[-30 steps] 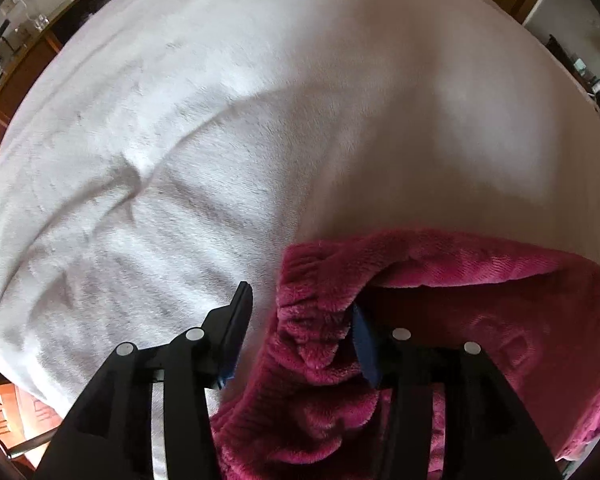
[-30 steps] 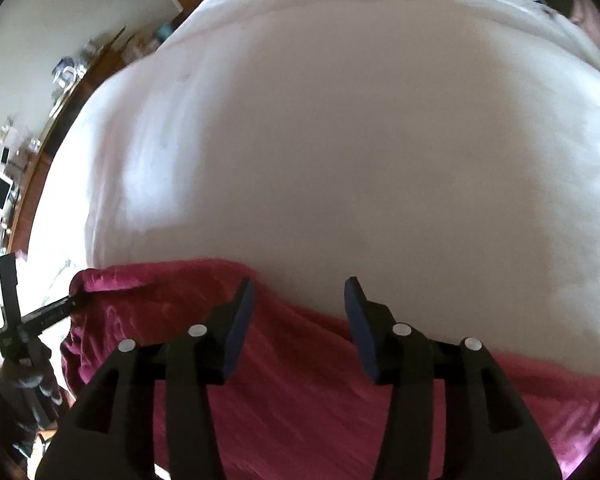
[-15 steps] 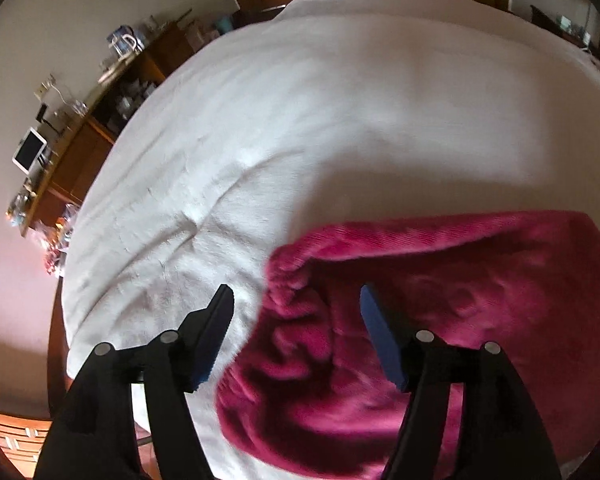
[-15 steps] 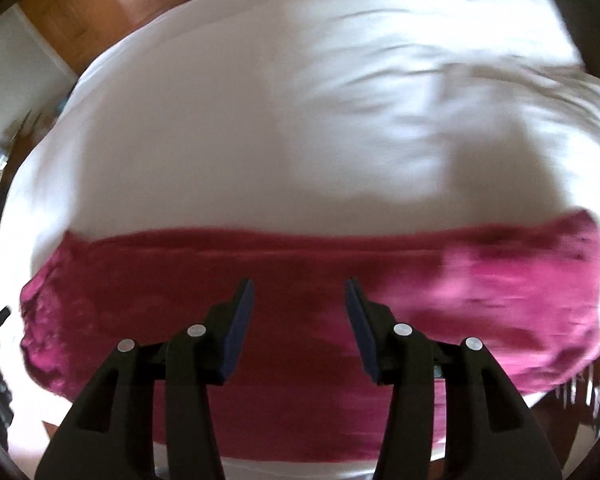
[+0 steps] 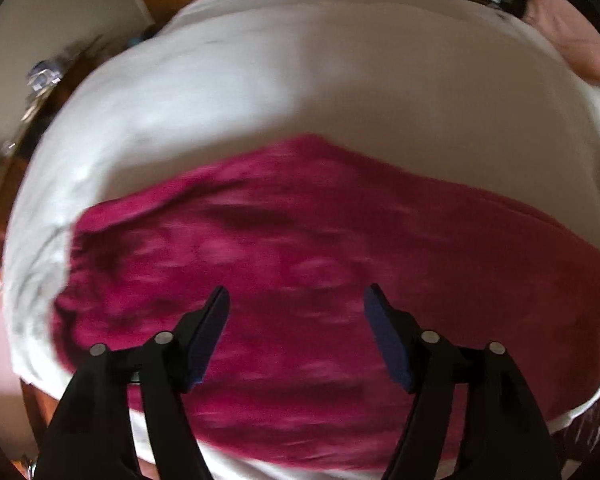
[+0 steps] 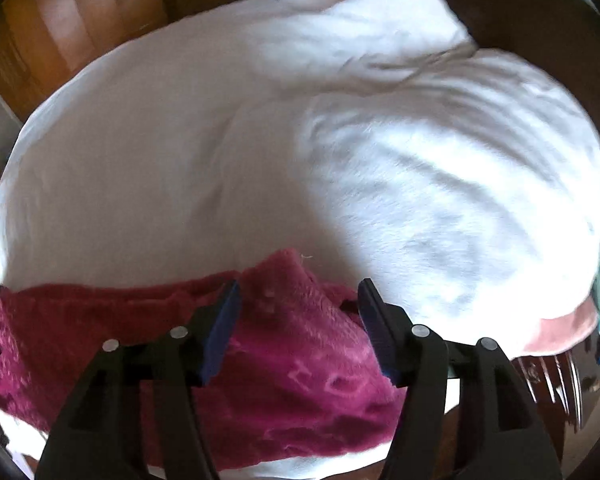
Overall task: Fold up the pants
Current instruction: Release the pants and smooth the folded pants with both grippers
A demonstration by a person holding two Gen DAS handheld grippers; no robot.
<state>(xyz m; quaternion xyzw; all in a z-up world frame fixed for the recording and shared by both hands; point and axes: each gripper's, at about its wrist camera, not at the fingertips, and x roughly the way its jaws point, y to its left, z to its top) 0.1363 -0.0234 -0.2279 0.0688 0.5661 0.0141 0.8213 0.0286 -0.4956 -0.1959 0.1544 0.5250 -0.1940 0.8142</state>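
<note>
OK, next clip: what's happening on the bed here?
A person holding two tongs is folding a pair of magenta fleece pants laid across a white blanket. Right now neither is gripping: the left tongs hang open above the middle of the pants, and the right tongs hang open over one end of them. The pants lie flat in a long band near the blanket's front edge.

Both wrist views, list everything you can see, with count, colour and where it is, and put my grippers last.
pants: one pair, magenta fleece, spread along the near edge of the bed
blanket: one, white, covering the bed under the pants
pillow: one, pink, far right end of the bed
wooden furniture: brown, beyond the bed, details blurred
left gripper: black with blue pads, open above the pants
right gripper: black with blue pads, open above the pants' right end
</note>
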